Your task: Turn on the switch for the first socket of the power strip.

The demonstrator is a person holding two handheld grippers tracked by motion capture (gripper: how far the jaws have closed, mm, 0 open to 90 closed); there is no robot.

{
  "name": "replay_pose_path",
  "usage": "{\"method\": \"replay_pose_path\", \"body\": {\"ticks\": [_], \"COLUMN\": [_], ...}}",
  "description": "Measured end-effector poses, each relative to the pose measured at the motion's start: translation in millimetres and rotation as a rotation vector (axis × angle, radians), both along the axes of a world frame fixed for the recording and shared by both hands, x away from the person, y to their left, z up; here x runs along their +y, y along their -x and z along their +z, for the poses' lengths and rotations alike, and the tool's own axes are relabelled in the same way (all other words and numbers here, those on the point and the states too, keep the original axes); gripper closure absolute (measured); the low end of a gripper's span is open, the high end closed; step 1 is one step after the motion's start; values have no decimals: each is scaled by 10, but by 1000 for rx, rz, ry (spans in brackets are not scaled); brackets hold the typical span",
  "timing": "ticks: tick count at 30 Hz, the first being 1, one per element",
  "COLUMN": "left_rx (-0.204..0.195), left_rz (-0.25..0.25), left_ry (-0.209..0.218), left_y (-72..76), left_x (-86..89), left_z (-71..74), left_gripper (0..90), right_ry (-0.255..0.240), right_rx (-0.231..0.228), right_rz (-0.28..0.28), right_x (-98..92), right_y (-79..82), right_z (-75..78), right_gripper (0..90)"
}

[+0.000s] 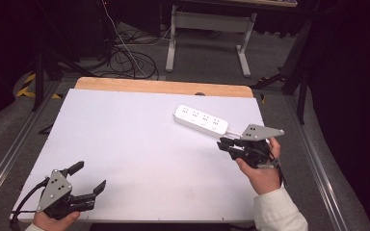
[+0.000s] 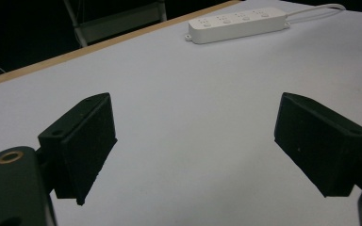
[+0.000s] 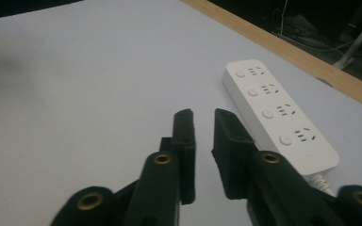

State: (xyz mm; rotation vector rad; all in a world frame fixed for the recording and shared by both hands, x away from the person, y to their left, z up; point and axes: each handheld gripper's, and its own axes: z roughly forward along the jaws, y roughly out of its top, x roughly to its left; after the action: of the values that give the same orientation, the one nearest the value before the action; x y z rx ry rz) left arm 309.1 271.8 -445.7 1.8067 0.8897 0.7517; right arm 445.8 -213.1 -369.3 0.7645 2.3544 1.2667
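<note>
Right tongs [image 3: 202, 134], nearly clenched and empty, sit just beside power strip [image 3: 278, 117].
Strip's long axis runs away along worktop [image 1: 139, 144]; left tongs [image 1: 89, 175], released, stay well apart.

White table [image 1: 125, 144], wooden far edge; cables [image 1: 125, 57] on floor, possibly desk frame [image 1: 207, 29].

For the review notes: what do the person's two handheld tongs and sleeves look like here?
Both tongs are black, each topped by a grey three-cornered plate with small holes. The left tongs trail a black cable; brass-ringed holes mark the arms of the right tongs, seen in the right gripper view. A white sleeve covers the right forearm.
</note>
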Motion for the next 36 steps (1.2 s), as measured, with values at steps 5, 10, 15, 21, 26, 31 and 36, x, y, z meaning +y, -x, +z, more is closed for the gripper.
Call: {"method": "replay_pose_path", "body": {"ticks": [5,10,15,21,26,31,36], "left_rx": [3,2,1,-2,1,-1,-3], "left_rz": [8,20,32,40,40,38,34], "left_ry": [2,-1,-1,-7,0,3,-1], "left_y": [19,53,87,108,109,106,98], "left_x": [11,29,52,66,65,64,64], "left_z": [-4,-5,-5,-5,-7,-4,-2], "left_gripper": [142,142,142,142,143,143,143], "right_ry": [-3,21,37,47,59,77,95], "right_rx": [34,32,34,60,75,62,79], "right_rz": [-45,-91,-123,-159,-180,-169,-190], "right_x": [17,58,102,122,117,139,146], "right_y": [-245,-489,-693,-888,-1020,-1109,-1198], "right_z": [15,-13,-99,-233,-343,-435,-526], "right_gripper": [900,900,900,900,900,900,900]}}
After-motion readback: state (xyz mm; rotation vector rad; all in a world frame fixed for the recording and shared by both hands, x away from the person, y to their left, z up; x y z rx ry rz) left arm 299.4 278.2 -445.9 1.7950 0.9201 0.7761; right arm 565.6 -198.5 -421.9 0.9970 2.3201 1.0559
